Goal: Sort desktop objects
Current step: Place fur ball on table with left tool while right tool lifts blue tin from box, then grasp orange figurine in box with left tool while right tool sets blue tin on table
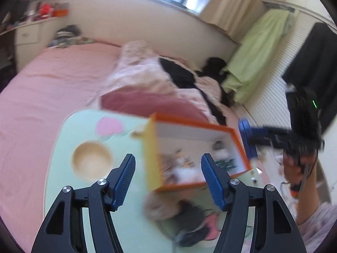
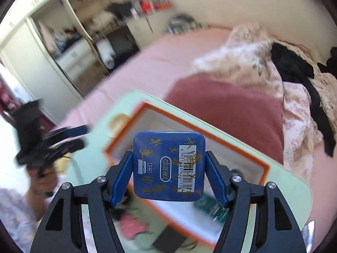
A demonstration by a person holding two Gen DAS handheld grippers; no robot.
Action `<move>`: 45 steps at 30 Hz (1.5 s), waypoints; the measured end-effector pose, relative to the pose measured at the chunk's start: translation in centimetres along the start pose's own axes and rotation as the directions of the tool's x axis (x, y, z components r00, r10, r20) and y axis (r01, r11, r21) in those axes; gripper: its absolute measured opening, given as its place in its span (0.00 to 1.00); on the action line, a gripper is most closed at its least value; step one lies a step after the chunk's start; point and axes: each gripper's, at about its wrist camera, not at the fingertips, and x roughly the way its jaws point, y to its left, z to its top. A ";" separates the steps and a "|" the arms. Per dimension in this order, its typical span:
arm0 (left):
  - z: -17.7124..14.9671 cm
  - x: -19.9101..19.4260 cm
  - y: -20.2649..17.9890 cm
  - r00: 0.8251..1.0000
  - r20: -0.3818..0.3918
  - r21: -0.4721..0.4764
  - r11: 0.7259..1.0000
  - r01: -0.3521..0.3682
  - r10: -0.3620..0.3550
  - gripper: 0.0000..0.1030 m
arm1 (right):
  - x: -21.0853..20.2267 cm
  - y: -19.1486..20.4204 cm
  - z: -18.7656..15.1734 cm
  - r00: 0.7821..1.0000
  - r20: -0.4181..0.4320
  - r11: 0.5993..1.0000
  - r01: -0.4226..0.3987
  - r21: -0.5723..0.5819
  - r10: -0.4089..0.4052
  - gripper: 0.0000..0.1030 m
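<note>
Right gripper (image 2: 169, 164) is clamped on the blue tin (image 2: 168, 166), hovering right above the orange box (image 2: 264, 166). Left gripper (image 1: 168, 172) is half open and empty, just beside the box.

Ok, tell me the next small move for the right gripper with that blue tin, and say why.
Probably lower the blue tin into the orange-rimmed box and let go. The right gripper is shut on the tin directly above the box's open white inside, and the left gripper hangs open with nothing in it, clear of the drop.
</note>
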 end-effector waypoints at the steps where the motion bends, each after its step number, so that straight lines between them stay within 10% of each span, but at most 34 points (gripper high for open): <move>1: 0.7 0.5 -0.8 1.000 -0.024 0.019 1.000 -0.002 0.003 0.53 | -0.6 0.6 -0.8 1.000 0.000 1.000 -0.009 -0.006 0.009 0.65; 7: 2.8 7.8 -5.4 0.956 -0.263 0.167 0.982 -0.085 0.128 0.16 | -1.4 -0.1 -7.1 0.982 -0.082 0.981 0.178 0.077 -0.172 0.65; 12: 1.3 13.2 -6.0 0.880 -0.394 0.240 0.954 -0.180 0.265 0.16 | -1.0 -2.4 -12.2 0.965 -0.143 0.947 0.248 0.205 -0.222 0.65; 25: 0.3 17.9 -6.5 0.825 -0.466 0.249 0.942 -0.224 0.319 0.40 | 1.8 -1.6 -13.9 0.958 -0.051 0.942 0.286 0.177 -0.282 0.66; 33: 0.1 17.7 -6.8 0.849 -0.417 0.289 0.933 -0.215 0.325 0.33 | 0.2 -2.3 -14.4 0.965 0.053 0.938 0.238 0.251 -0.259 0.66; 40: 2.7 12.4 -7.1 0.953 -0.237 0.210 0.968 -0.138 0.187 0.32 | -1.0 -3.7 -13.8 0.958 0.097 0.924 0.228 0.306 -0.269 0.66; 45: 4.5 4.7 -6.1 0.993 -0.058 0.131 0.987 -0.093 0.101 0.32 | -2.5 -3.9 -12.7 0.957 0.137 0.923 0.200 0.329 -0.256 0.66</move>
